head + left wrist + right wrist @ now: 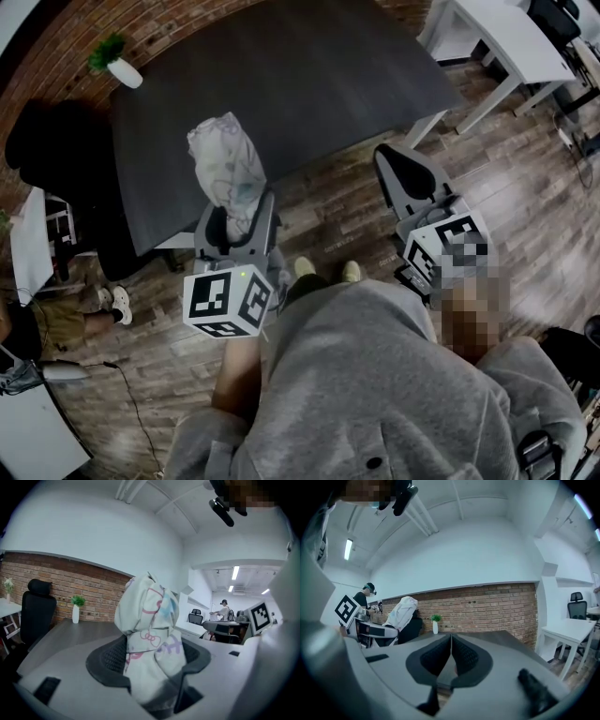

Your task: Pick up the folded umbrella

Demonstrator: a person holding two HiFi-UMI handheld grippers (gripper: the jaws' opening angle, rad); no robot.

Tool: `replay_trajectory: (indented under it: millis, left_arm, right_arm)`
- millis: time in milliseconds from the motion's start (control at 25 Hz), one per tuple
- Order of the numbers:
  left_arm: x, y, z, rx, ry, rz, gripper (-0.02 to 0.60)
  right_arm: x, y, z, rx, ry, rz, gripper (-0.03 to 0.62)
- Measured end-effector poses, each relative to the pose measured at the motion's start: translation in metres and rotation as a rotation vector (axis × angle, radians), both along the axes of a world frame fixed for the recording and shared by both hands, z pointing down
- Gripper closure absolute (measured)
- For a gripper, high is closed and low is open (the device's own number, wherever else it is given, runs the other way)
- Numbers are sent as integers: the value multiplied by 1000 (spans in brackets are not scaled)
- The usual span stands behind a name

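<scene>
Office, wood floor [337, 202], dark bench [309, 84]. Left tool [236, 230] clamped on umbrella [228, 164]: upright, off bench, over floor by its edge. Best grip firm, low on bundle; loose fabric top may flop. Right tool [410, 183] jaws together, empty. Beyond: plant [114, 58], black chair [52, 150], brick wall [187, 28]. Nothing seems to block lift.

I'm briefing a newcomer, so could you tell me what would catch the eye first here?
The folded umbrella, white with pastel prints, stands out, clamped in the left hand-held gripper near the dark table. The right hand-held gripper is shut and empty. A small potted plant sits at the table's far corner.
</scene>
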State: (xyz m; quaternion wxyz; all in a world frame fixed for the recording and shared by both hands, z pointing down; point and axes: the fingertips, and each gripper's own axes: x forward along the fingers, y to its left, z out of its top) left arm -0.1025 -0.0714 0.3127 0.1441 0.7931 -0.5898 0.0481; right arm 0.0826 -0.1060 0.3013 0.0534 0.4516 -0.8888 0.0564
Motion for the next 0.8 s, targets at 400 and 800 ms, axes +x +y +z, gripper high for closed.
replay_trajectory:
  millis: [400, 800]
  left_arm:
    - [6, 5, -4, -8, 5, -31, 293]
    - [5, 5, -2, -30, -4, -57, 293]
  right_arm:
    - [10, 1, -3, -17, 8, -16, 570]
    - [3, -4, -5, -26, 20, -54, 571]
